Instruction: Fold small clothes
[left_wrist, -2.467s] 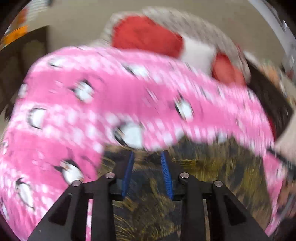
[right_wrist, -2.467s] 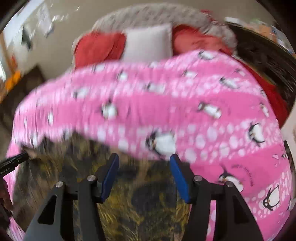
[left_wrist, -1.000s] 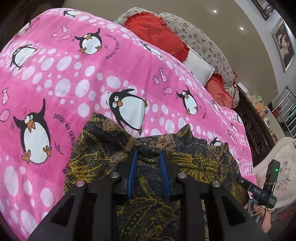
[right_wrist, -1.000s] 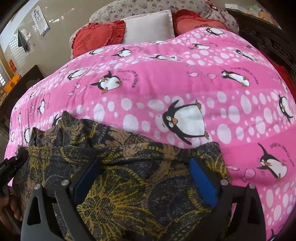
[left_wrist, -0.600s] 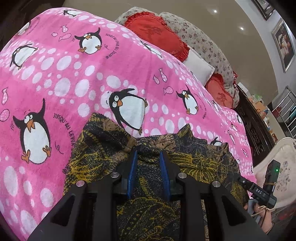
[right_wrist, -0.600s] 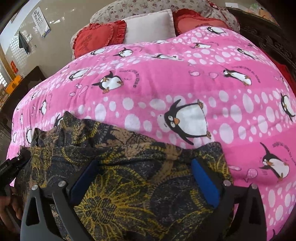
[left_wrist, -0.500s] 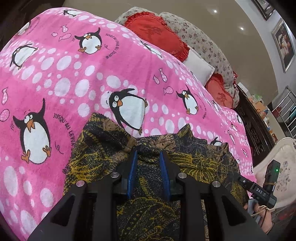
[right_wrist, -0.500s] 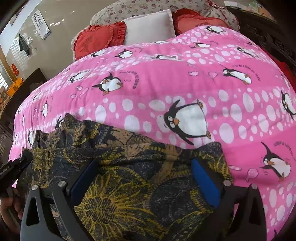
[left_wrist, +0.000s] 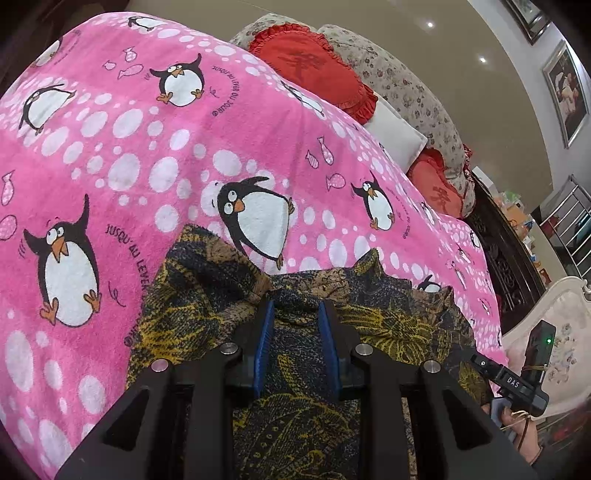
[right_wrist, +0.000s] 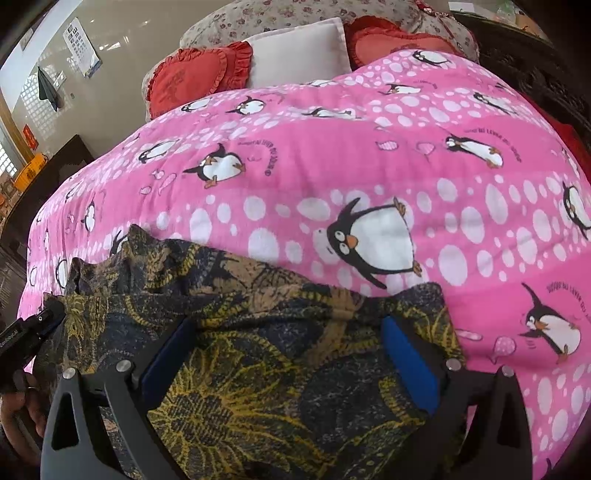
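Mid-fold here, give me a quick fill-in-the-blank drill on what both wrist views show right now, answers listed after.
1. The dark garment with the yellow leaf print lies on a ____ blanket printed with penguins.
2. The right gripper has its jaws spread ____ over the garment.
3. The left gripper has its narrow-set blue pads against a bunched ____ of the garment.
4. Between the two red heart-shaped cushions sits a ____ pillow.

Missing words: pink; wide open; fold; white

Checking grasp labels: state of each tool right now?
Left tool: closed on a bunched fold of the dark yellow-patterned garment.
Right tool: open wide, pads either side of the garment, not pinching it.
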